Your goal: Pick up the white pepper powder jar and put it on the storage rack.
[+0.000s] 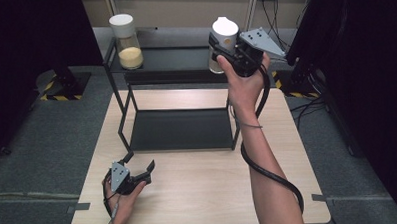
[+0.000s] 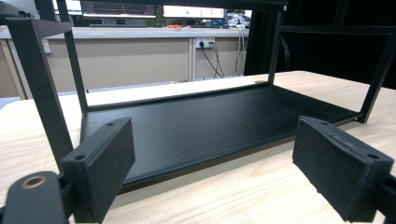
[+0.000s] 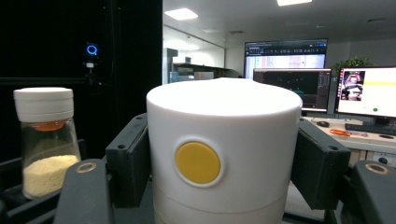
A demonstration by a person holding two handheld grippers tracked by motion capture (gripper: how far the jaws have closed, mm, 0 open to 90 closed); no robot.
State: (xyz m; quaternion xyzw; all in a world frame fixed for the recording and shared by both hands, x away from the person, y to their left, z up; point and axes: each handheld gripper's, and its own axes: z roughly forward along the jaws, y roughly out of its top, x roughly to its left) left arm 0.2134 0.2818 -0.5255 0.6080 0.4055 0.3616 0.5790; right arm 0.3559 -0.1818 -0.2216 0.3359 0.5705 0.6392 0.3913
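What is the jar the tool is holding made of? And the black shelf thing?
The held jar in the right tool has a smooth, matte white cap, probably plastic, and a see-through body, glass or clear plastic. The black rack looks like painted metal: thin, stiff bars and a dull sheen.

The high view was evenly but softly lit from above, the bench point(image 1: 199, 182) pale and free of hard shadows, while both side edges sank into near black. Detail was coarse and slightly soft throughout. In the left gripper view the near fingers point(image 2: 100, 163) were blurred, the black rack point(image 2: 205, 121) sharper. In the right gripper view ceiling lights point(image 3: 181, 14) and monitor screens point(image 3: 369, 91) glared, and the white jar lid point(image 3: 224, 149) looked bright and faintly soft.
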